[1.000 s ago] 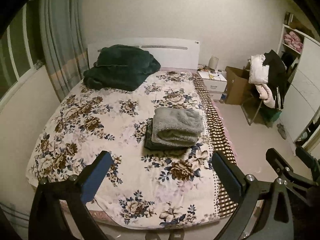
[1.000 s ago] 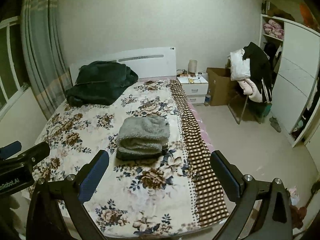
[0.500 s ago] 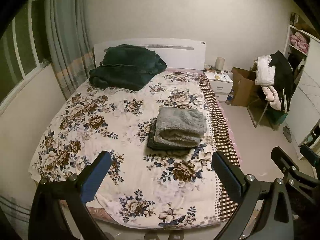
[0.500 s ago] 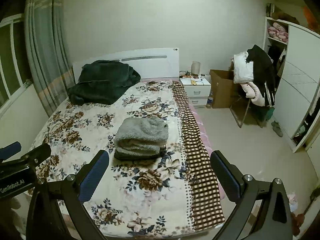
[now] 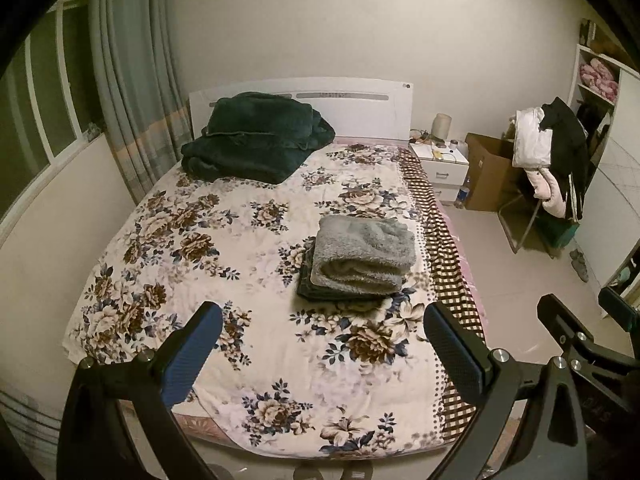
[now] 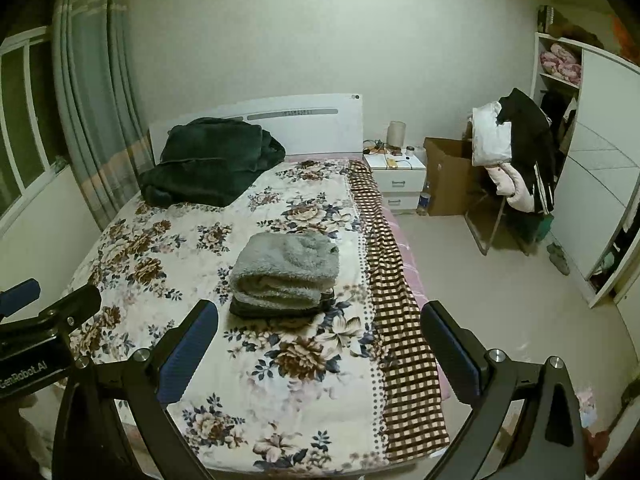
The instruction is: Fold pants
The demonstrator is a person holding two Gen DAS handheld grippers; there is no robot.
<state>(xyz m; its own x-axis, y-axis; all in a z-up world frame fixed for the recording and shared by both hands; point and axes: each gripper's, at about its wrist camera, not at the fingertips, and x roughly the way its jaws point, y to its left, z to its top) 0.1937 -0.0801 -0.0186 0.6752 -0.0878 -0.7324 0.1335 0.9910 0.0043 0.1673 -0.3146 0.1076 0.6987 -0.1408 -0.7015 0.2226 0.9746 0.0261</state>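
Folded grey fleece pants (image 5: 362, 254) lie on top of a dark folded garment (image 5: 316, 290) on the right half of the floral bed (image 5: 224, 264). They also show in the right wrist view (image 6: 286, 270), over the dark garment (image 6: 256, 310). My left gripper (image 5: 322, 334) is open and empty, held back above the foot of the bed. My right gripper (image 6: 320, 330) is open and empty, also well short of the stack. The right gripper shows at the right edge of the left wrist view (image 5: 584, 332).
A dark green blanket (image 5: 256, 138) is piled at the headboard. A white nightstand (image 5: 440, 168), a cardboard box (image 5: 486, 172) and a chair heaped with clothes (image 5: 548, 164) stand right of the bed. A wardrobe (image 6: 600, 184) lines the right wall. Curtains (image 5: 132, 92) hang left.
Both grippers have drawn back and up from the bed, so the bed and the stack look smaller. Both stay open and empty.
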